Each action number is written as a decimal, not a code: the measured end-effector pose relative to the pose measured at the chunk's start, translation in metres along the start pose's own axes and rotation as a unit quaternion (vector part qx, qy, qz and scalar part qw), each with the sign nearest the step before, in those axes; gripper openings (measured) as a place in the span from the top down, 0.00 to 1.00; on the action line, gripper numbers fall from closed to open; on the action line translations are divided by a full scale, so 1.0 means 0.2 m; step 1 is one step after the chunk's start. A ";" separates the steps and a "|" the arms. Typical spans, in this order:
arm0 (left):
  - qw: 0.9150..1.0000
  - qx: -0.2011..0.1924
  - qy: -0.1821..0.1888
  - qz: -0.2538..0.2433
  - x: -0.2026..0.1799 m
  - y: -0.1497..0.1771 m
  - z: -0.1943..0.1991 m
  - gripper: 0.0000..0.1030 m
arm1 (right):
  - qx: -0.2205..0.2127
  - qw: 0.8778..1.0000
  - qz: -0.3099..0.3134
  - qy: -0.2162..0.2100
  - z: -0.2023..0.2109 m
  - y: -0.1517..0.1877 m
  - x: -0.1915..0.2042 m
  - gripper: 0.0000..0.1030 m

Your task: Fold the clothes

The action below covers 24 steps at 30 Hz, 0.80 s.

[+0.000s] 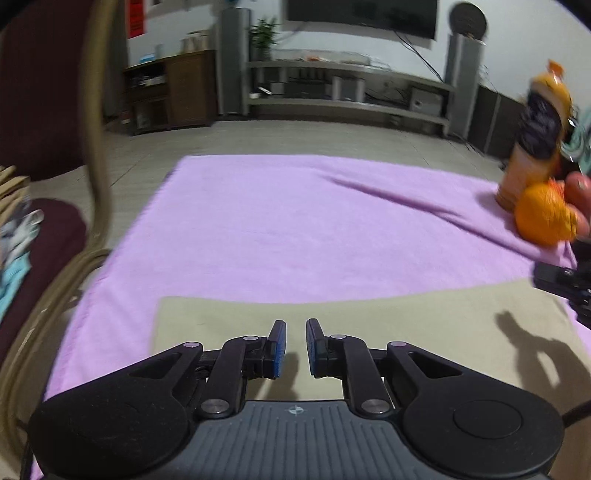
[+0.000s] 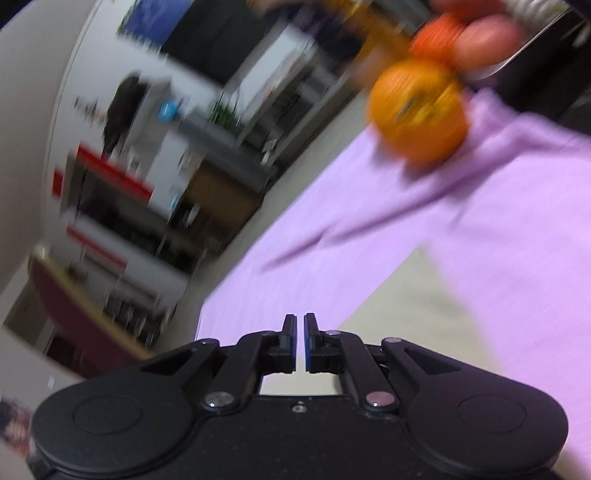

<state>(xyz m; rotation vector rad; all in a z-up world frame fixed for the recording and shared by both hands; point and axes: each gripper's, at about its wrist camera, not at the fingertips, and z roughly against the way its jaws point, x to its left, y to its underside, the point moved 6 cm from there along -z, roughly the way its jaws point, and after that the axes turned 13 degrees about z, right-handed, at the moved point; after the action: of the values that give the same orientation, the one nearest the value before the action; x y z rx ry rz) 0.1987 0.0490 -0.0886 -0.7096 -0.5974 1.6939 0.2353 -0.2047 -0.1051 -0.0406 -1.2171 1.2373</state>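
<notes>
Lilac soft fabric garment (image 1: 280, 221) lies spread flat; left gripper (image 1: 295, 343) hovers, fingers slightly apart, right gripper (image 2: 300, 341) nearly closed, both empty. Pinch an edge squarely.

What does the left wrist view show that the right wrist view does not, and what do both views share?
Only the left wrist view shows the wall television, the orange drink bottle standing upright on the cloth, the other claw at the right edge, and the left claw, empty with a small gap. Only the right wrist view shows the right claw, nearly closed on nothing, and a blurred blue picture. Both show the lilac cloth, the orange and the beige surface beneath.
</notes>
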 end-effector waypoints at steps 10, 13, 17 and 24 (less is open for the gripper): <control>0.987 -0.052 -0.141 0.061 0.31 -0.10 -0.25 0.77 | 0.015 1.000 -0.015 0.017 -0.13 0.01 -0.21 1.00; 0.973 -0.062 -0.185 0.119 0.51 -0.15 -0.26 0.75 | -0.035 0.995 -0.033 0.085 -0.03 -0.06 -0.33 1.00; 0.959 -0.053 -0.244 0.134 0.61 -0.18 -0.23 0.79 | -0.080 0.984 -0.056 0.149 0.10 -0.10 -0.41 1.00; 0.974 -0.044 -0.198 0.098 0.51 -0.27 0.14 0.81 | -0.095 0.976 -0.056 0.185 0.33 -0.14 -0.24 0.92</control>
<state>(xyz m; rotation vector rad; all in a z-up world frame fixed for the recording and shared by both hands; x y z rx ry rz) 0.1971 0.1592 -0.0450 -0.5056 -0.9085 2.0235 0.2157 -0.2877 -0.0925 -0.3258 -0.9923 0.9589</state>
